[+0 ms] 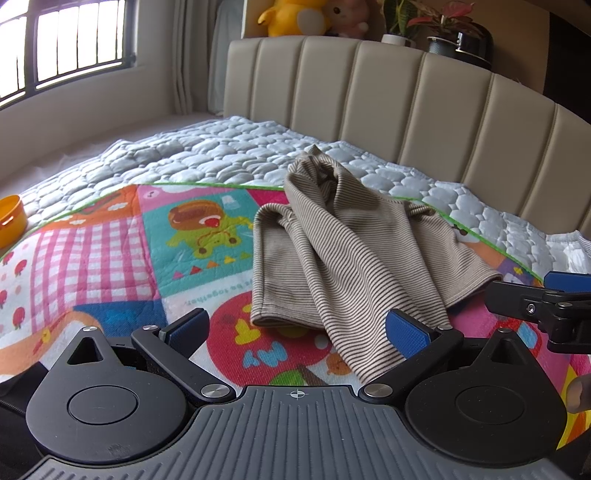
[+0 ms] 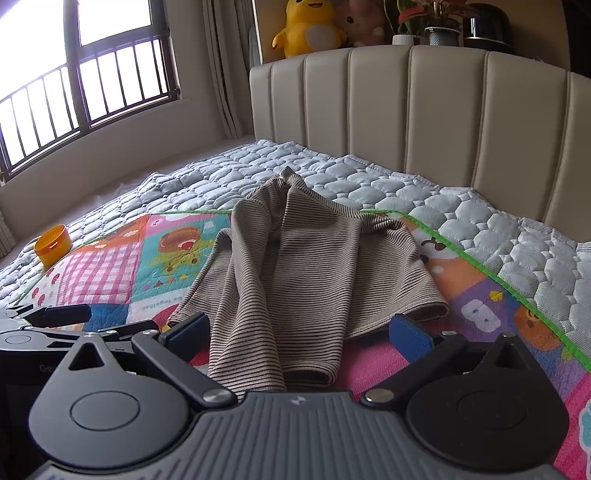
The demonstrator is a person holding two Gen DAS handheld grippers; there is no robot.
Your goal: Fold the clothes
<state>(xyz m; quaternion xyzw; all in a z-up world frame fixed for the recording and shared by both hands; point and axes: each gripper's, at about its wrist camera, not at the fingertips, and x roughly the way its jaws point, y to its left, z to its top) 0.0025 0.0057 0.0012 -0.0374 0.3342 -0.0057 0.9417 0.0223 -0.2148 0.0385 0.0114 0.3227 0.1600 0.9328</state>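
A brown striped garment point(image 1: 343, 251) lies crumpled on a colourful play mat point(image 1: 110, 251) spread over the bed. One narrow end of it trails toward the camera and passes between the fingers of my left gripper point(image 1: 299, 332), which stands open just short of it. In the right wrist view the same garment point(image 2: 303, 280) lies straight ahead, its near folded ends reaching in between the open fingers of my right gripper point(image 2: 299, 332). The right gripper's fingers point(image 1: 546, 299) also show at the right edge of the left wrist view, beside the garment's right hem.
A quilted pale blue bed cover point(image 1: 207, 155) lies beyond the play mat point(image 2: 110, 273). A padded beige headboard point(image 2: 443, 118) stands behind, with plush toys point(image 2: 306, 26) and potted plants on the shelf above. An orange cup point(image 2: 53, 245) sits at the mat's left edge. A barred window point(image 2: 85, 74) is at left.
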